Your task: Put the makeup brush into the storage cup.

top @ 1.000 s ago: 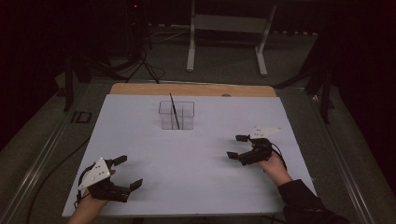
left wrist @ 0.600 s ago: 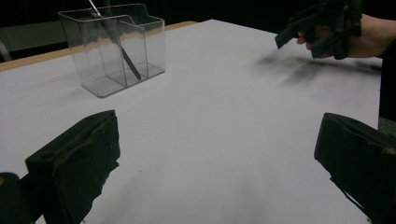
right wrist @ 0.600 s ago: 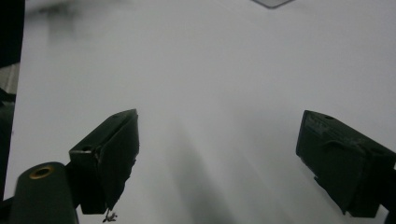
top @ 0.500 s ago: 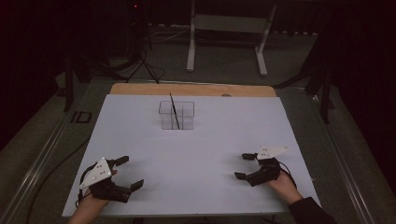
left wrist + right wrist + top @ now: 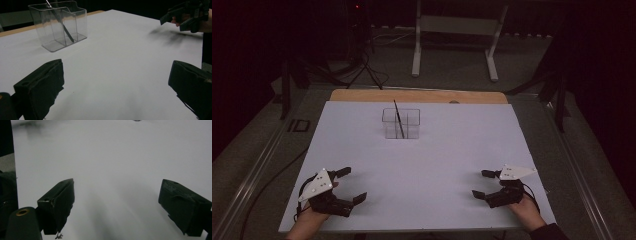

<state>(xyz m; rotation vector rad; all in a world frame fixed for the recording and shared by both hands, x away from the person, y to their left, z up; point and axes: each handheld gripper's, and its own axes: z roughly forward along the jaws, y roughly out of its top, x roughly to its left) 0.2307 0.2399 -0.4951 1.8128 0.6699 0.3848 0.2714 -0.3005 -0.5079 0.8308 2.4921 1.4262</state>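
Left gripper and right gripper are resting wide apart-jawed and holding nothing on the white surface, the clear holder with its black pen standing well ahead between them.

left hand-held gripper: jaws wide apart | right hand-held gripper: jaws wide apart

Dark lab: tripod legs, cables.
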